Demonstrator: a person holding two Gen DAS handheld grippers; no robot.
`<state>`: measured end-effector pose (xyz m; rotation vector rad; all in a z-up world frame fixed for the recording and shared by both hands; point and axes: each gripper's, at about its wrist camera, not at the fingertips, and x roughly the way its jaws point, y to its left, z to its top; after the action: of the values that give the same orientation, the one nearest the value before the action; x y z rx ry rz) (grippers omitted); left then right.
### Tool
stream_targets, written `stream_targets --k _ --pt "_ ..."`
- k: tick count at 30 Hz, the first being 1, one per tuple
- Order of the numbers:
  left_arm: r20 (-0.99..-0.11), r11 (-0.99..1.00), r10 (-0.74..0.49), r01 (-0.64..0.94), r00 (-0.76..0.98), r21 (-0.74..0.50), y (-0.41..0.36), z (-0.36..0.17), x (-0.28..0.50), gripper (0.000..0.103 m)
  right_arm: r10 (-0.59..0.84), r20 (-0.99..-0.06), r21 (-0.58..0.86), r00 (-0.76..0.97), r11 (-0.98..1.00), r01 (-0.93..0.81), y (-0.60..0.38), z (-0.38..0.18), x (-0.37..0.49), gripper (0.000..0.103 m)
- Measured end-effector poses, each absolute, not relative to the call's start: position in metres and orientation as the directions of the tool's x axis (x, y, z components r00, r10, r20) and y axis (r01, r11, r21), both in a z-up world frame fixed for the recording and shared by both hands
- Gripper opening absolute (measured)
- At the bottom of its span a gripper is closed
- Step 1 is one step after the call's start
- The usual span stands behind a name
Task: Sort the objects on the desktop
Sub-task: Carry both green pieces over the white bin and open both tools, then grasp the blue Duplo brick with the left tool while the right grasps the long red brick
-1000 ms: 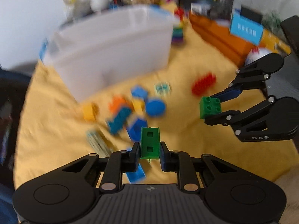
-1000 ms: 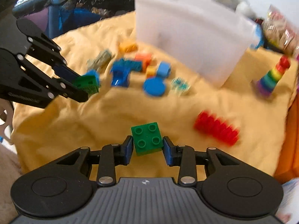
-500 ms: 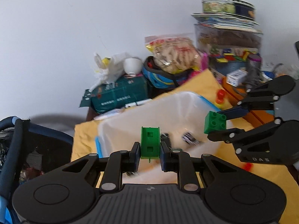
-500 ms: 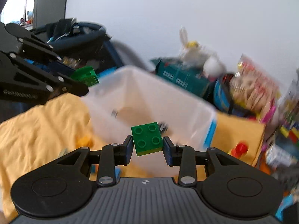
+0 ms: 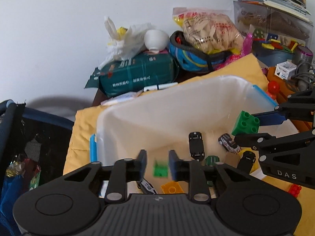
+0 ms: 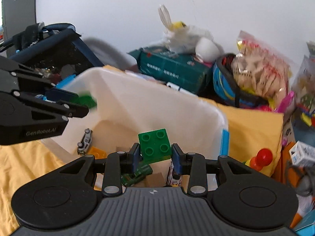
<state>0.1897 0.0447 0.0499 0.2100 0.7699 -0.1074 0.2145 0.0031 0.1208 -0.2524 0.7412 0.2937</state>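
Observation:
My left gripper [image 5: 155, 162] is open over the white plastic bin [image 5: 177, 102]. A small green block [image 5: 161, 168] is blurred between and below its fingers, falling into the bin. In the right wrist view the left gripper [image 6: 82, 106] shows at the left with the blurred green block [image 6: 86, 99] by its tips. My right gripper [image 6: 155, 157] is shut on a green four-stud brick [image 6: 154, 145] above the bin [image 6: 157, 106]. It also shows in the left wrist view [image 5: 246, 126], holding the brick [image 5: 245, 123] over the bin's right side.
The bin holds toy cars [image 5: 195, 144], a yellow brick [image 5: 172, 188] and a green car [image 6: 137, 174]. It stands on a yellow cloth [image 6: 254, 125]. Behind it are a green package [image 5: 137, 74], a snack bag [image 5: 210, 31] and a dark basket [image 5: 29, 137] at the left.
My left gripper has opened and let go of the green block, which drops into the bin. Both grippers have moved closer over the bin. The right gripper still holds its brick.

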Motion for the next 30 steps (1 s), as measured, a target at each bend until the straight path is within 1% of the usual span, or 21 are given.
stream_targets --k 1,3,6,7,8,10,12,14,16,18,19,20,22,24,27,29,30 --pt "-0.696 0.973 -0.019 0.172 0.718 0.151 0.045 0.050 0.188 0.045 0.170 -0.697 -0.120 0.697 0.930 -0.347 0.003 0.119 0.216 0.039" --pt "-0.685 0.973 -0.028 0.177 0.728 0.148 0.046 0.054 0.183 0.045 0.160 -0.696 -0.132 0.700 0.929 -0.345 0.002 0.119 0.214 0.044" --pt "-0.660 0.980 -0.041 0.158 0.750 0.119 0.050 0.065 0.168 0.046 0.167 -0.684 -0.126 0.710 0.931 -0.341 -0.001 0.122 0.208 0.044" --pt "-0.648 0.983 -0.049 0.153 0.760 0.105 0.052 0.069 0.159 0.049 0.173 -0.677 -0.118 0.715 0.934 -0.338 -0.003 0.125 0.205 0.044" --pt "-0.633 0.984 -0.058 0.150 0.772 0.092 0.054 0.073 0.147 0.056 0.184 -0.665 -0.109 0.724 0.935 -0.339 -0.005 0.129 0.203 0.044" --pt "-0.612 0.983 -0.073 0.161 0.787 0.089 0.056 0.074 0.123 0.063 0.218 -0.619 -0.097 0.754 0.932 -0.350 -0.012 0.139 0.189 0.045" --pt "-0.601 0.979 -0.072 0.172 0.796 0.110 0.056 0.068 0.096 0.063 0.244 -0.582 -0.087 0.776 0.930 -0.358 -0.021 0.148 0.171 0.053" --pt "-0.592 0.975 -0.054 0.169 0.804 0.141 0.057 0.059 0.072 0.063 0.263 -0.564 -0.069 0.783 0.930 -0.361 -0.034 0.153 0.152 0.053" --pt "-0.620 0.979 -0.039 0.155 0.783 0.134 0.058 0.047 0.053 0.063 0.266 -0.570 -0.068 0.778 0.928 -0.366 -0.044 0.148 0.133 0.053" --pt "-0.664 0.982 -0.070 0.168 0.745 0.086 0.058 0.031 0.035 0.063 0.243 -0.606 -0.094 0.758 0.924 -0.371 -0.048 0.131 0.111 0.053" --pt "-0.683 0.983 -0.085 0.175 0.725 0.063 0.056 0.021 0.024 0.063 0.239 -0.642 -0.101 0.729 0.916 -0.389 -0.048 0.118 0.101 0.053" --pt "-0.692 0.983 -0.094 0.178 0.716 0.051 0.055 0.014 0.018 0.063 0.242 -0.673 -0.101 0.699 0.906 -0.411 -0.047 0.106 0.093 0.050" --pt "-0.734 0.979 -0.112 0.203 0.670 0.037 0.048 -0.003 0.008 0.063 0.268 -0.735 -0.089 0.623 0.872 -0.481 -0.044 0.077 0.073 0.050" --pt "-0.774 0.977 -0.106 0.211 0.625 0.037 0.039 -0.018 0.003 0.063 0.259 -0.775 -0.102 0.576 0.849 -0.519 -0.039 0.055 0.057 0.049" --pt "-0.805 0.973 -0.113 0.231 0.583 0.030 0.031 -0.030 0.004 0.058 0.250 -0.821 -0.063 0.513 0.854 -0.517 -0.037 0.032 0.044 0.048" --pt "-0.817 0.972 -0.090 0.229 0.569 0.052 0.029 -0.035 0.005 0.046 0.259 -0.828 -0.037 0.498 0.860 -0.509 -0.036 0.027 0.040 0.048" --pt "-0.819 0.971 -0.088 0.232 0.567 0.056 0.028 -0.036 0.003 0.044 0.258 -0.826 -0.046 0.501 0.855 -0.516 -0.034 0.027 0.039 0.048"
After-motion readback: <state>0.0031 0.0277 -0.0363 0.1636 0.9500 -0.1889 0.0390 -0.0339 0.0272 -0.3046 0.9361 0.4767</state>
